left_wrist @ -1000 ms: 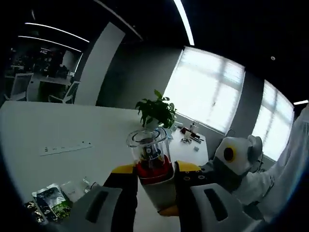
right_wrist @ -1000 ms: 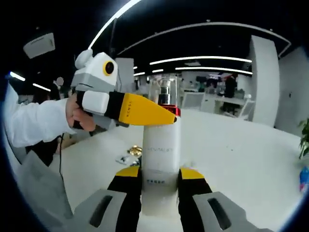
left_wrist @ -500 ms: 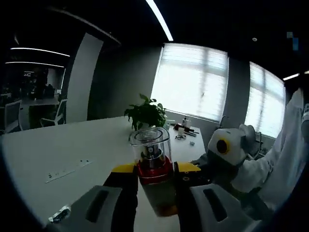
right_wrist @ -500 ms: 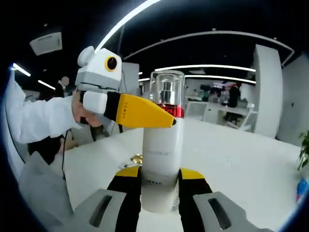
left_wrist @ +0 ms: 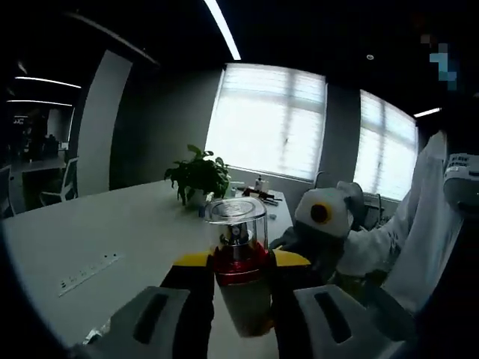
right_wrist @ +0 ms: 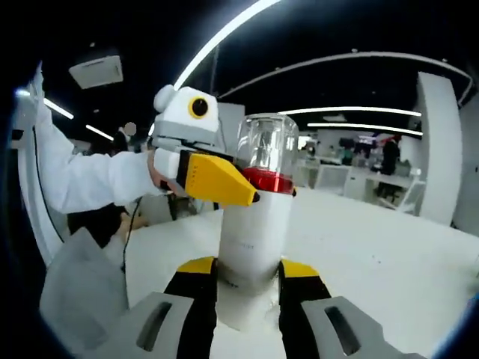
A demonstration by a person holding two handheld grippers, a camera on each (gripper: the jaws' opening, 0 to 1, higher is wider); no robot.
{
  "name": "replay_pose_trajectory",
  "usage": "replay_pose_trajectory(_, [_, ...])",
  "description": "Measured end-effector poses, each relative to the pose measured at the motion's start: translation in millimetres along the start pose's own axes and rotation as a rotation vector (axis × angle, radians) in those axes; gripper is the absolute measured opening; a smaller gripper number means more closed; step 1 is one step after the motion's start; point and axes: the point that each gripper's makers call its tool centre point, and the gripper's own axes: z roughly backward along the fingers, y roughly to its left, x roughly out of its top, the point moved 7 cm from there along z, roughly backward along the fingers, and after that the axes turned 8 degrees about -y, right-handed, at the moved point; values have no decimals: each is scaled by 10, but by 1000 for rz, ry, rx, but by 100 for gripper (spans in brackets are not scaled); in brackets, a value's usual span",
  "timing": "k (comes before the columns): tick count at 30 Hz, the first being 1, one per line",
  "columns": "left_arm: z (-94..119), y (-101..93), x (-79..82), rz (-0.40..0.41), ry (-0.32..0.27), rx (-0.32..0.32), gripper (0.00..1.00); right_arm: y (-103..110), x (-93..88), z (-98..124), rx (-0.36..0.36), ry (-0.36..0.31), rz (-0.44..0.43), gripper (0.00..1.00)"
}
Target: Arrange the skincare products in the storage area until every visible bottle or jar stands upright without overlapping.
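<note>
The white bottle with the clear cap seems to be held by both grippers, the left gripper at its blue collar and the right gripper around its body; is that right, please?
Not quite: the collar is red, not blue, as the right gripper view shows. Otherwise yes: the left gripper clamps the white bottle at that collar under the clear cap, and the right gripper holds its body.

No lettering can be read anywhere, not even on the white bottle

Left gripper: grey body, black jaws with yellow tips. Right gripper: the same colours. Person wears a white long sleeve.
</note>
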Motion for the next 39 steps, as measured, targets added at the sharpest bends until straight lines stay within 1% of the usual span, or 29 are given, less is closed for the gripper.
replay_pose_trajectory(2, [9,-35,3,-15,7,-35,23,6,10,15,49,-1,-11,23])
replay_pose_trajectory(5, [12,-54,-1,-31,31,-58,23,20,3,17,94,11,-3,23])
replay_pose_trajectory(6, [10,-67,-3,-67,30,-72,23,18,1,13,104,7,-12,23])
replay_pose_trajectory(7, [16,-80,-10,-44,34,-75,22,17,-4,13,120,3,-20,23])
replay_pose_trajectory(8, [30,-104,-25,-61,48,-105,22,21,9,27,152,-22,-65,22])
replay_pose_trajectory(9, [43,-108,-46,-78,68,-111,22,16,62,42,178,-74,-84,22])
replay_pose_trajectory(10, [57,-112,-100,-65,114,-112,22,6,144,75,203,-132,-139,21])
replay_pose_trajectory(11, [64,-115,-128,-59,131,-110,22,-6,168,97,216,-136,-158,20])
replay_pose_trajectory(12, [75,-95,-157,-48,117,-98,22,-40,163,122,217,-116,-103,17])
replay_pose_trajectory(13, [94,-60,-185,-35,117,-73,22,-50,148,132,217,-108,-83,13])
replay_pose_trajectory(15, [157,55,-267,-20,126,-14,22,-86,107,177,221,-114,-87,0])
replay_pose_trajectory(16, [161,55,-298,-22,123,-29,22,-170,199,164,157,-212,-64,0])
replay_pose_trajectory(17, [180,88,-346,-21,123,-24,22,-121,169,195,181,-209,-138,0])
replay_pose_trajectory(18, [182,100,-391,7,127,-29,22,-122,156,205,172,-208,-182,0])
replay_pose_trajectory(19, [179,93,-474,56,138,-34,22,-108,127,199,182,-192,-149,0])
replay_pose_trajectory(20, [176,98,-500,70,140,-30,22,-112,79,172,174,-161,-129,0])
replay_pose_trajectory(21, [162,115,-568,64,137,-29,22,-105,-26,162,167,-74,-85,0])
replay_pose_trajectory(23, [154,132,-660,62,140,-10,22,-94,-115,137,177,-50,-53,0])
replay_pose_trajectory(24, [156,142,-683,60,142,-4,22,-91,-153,127,185,-50,-79,0])
replay_pose_trajectory(26, [156,144,-708,66,145,-1,22,-62,-232,150,230,-50,-148,0])
replay_pose_trajectory(27, [160,141,-703,69,144,-3,22,-59,-261,162,234,-43,-160,0])
replay_pose_trajectory(29, [170,133,-675,76,139,-12,22,-78,-332,175,234,-39,-140,0])
replay_pose_trajectory(30, [176,125,-648,70,131,-19,22,-85,-374,178,252,-29,-156,0])
replay_pose_trajectory(32, [187,105,-588,62,114,-19,22,-103,-420,172,254,-18,-171,4])
replay_pose_trajectory(34, [190,107,-530,52,96,-19,22,-117,-452,156,262,-12,-183,6])
replay_pose_trajectory(35, [191,104,-508,50,91,-19,22,-107,-456,149,269,-13,-188,8])
replay_pose_trajectory(36, [195,96,-485,45,85,-22,22,-97,-460,137,289,-17,-204,11])
replay_pose_trajectory(37, [196,84,-456,42,79,-27,22,-46,-459,124,330,-13,-241,14])
replay_pose_trajectory(39, [199,60,-422,36,73,-37,22,-22,-468,102,364,-5,-253,22])
